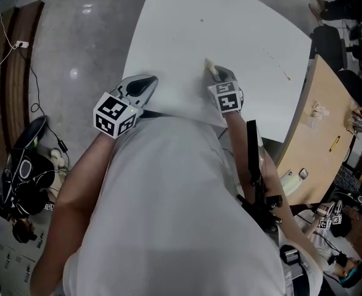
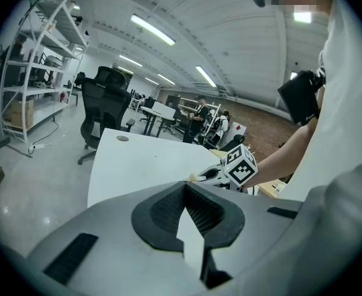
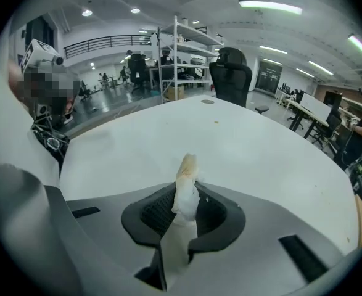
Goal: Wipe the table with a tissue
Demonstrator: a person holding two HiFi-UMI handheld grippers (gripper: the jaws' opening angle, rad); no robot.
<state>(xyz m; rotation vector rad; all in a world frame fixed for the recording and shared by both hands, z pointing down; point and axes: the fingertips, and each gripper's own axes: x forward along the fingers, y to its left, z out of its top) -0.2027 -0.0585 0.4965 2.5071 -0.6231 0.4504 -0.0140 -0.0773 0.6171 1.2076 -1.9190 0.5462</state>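
Now tissue [image 3: 186, 168] pinched in right gripper [image 3: 184, 193] jaws, tip beyond them; left gripper [image 2: 185, 185] jaws together.

- The grey right gripper [image 3: 184, 196] pinches a crumpled white tissue [image 3: 185, 172] between its two jaws.
- The tissue's tip looks a bit yellow.
- The tip pokes out over a big white table [image 3: 255, 147].
- A black office chair [image 3: 231, 76] stands behind the table.
- A tall white metal shelf [image 3: 184, 54] stands near the chair.

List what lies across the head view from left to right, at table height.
Left tongs → right tongs clamped on the tissue → wooden desk.
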